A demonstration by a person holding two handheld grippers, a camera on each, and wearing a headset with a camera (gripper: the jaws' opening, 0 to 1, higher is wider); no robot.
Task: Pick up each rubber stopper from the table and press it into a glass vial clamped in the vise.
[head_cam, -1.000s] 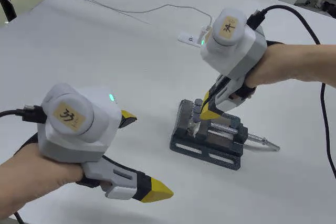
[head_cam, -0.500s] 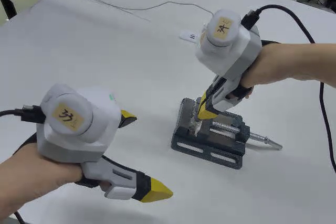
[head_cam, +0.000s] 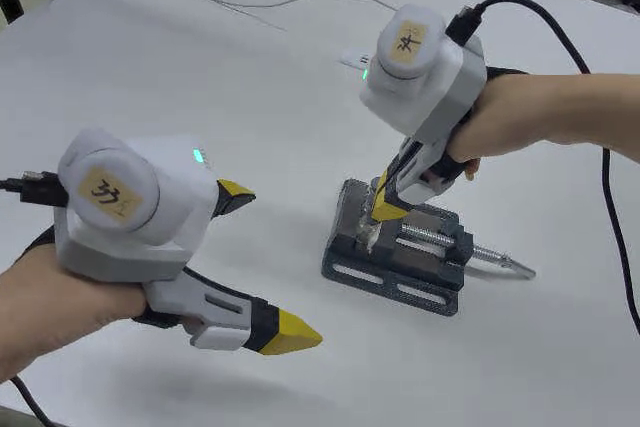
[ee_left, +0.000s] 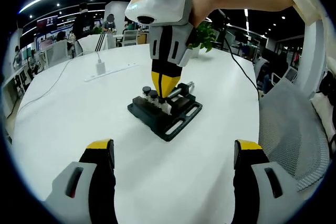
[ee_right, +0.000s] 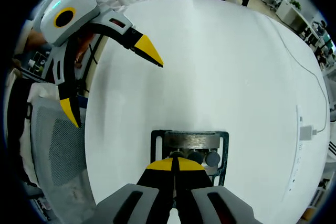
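Observation:
A dark metal vise (head_cam: 352, 267) stands on the white table with small glass vials clamped in its jaws. Two vials with grey stoppers (ee_left: 150, 94) show beside the right gripper's tips, and again in the right gripper view as stoppered vials (ee_right: 212, 158). My right gripper (head_cam: 384, 210) points straight down, jaws shut, tips pressed onto the top of a vial that they hide. Those shut tips (ee_right: 174, 164) sit over the vise (ee_right: 189, 139). My left gripper (head_cam: 266, 263) hovers open and holds nothing, left of the vise (ee_left: 167, 121).
The vise's screw handle (head_cam: 497, 263) sticks out to the right. A white power strip (head_cam: 352, 57) with a thin cable lies at the table's far side. A grey mesh chair (ee_left: 294, 129) stands off the table's edge. Bare table surrounds the vise.
My right gripper has dropped lower onto the vise, and the stoppered vial that showed beside its tips is now hidden under them. The left gripper stays open in place.

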